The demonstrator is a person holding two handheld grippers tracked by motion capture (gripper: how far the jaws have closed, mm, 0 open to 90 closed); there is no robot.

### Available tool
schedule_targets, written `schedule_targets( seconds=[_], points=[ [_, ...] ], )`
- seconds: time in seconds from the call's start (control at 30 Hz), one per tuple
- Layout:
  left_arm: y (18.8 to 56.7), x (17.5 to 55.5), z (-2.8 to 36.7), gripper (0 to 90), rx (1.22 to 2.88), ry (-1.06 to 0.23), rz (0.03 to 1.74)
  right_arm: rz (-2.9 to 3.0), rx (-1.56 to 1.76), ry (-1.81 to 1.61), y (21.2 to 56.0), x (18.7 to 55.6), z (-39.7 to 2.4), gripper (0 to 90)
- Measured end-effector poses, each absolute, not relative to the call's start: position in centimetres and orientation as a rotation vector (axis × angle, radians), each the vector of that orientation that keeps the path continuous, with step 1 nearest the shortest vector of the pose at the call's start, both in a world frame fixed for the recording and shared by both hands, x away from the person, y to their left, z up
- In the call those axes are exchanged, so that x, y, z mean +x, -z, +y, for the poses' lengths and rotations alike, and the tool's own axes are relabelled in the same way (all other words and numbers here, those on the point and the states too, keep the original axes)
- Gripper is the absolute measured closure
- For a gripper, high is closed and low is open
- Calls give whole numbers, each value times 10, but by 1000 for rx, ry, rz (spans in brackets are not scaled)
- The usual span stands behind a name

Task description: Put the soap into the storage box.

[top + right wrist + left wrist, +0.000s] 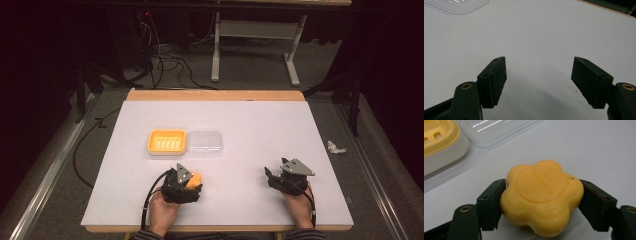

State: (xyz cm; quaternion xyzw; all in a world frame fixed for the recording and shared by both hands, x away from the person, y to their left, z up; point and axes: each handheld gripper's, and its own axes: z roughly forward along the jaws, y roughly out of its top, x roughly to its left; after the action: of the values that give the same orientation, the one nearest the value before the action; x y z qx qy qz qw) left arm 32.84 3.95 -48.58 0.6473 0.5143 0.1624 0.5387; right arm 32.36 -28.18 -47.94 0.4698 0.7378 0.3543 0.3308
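My left tongs are clenched on the flower-shaped yellow soap bar, one jaw pressing each flank. I take the yellow soap dish as landmark: the soap sits on the white desk near it, on the person's side. The clear lid lies just beside the dish. My right tongs are released, jaws wide, well apart from the dish.

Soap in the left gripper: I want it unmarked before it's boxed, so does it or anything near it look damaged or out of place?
Nothing serious. The soap sits squarely between the left gripper's jaws, its flower shape whole, with only a few small dark specks on top. The dish and lid lie flat side by side. A crumpled white scrap lies on the floor.
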Motion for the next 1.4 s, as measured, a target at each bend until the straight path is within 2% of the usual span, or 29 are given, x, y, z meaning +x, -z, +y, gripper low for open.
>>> schedule_targets(
  seconds=[1.4],
  points=[
    [431, 338, 65, 281, 1419, -375, 1187, 1938, 1228, -921, 479, 324, -282, 288]
  ],
)
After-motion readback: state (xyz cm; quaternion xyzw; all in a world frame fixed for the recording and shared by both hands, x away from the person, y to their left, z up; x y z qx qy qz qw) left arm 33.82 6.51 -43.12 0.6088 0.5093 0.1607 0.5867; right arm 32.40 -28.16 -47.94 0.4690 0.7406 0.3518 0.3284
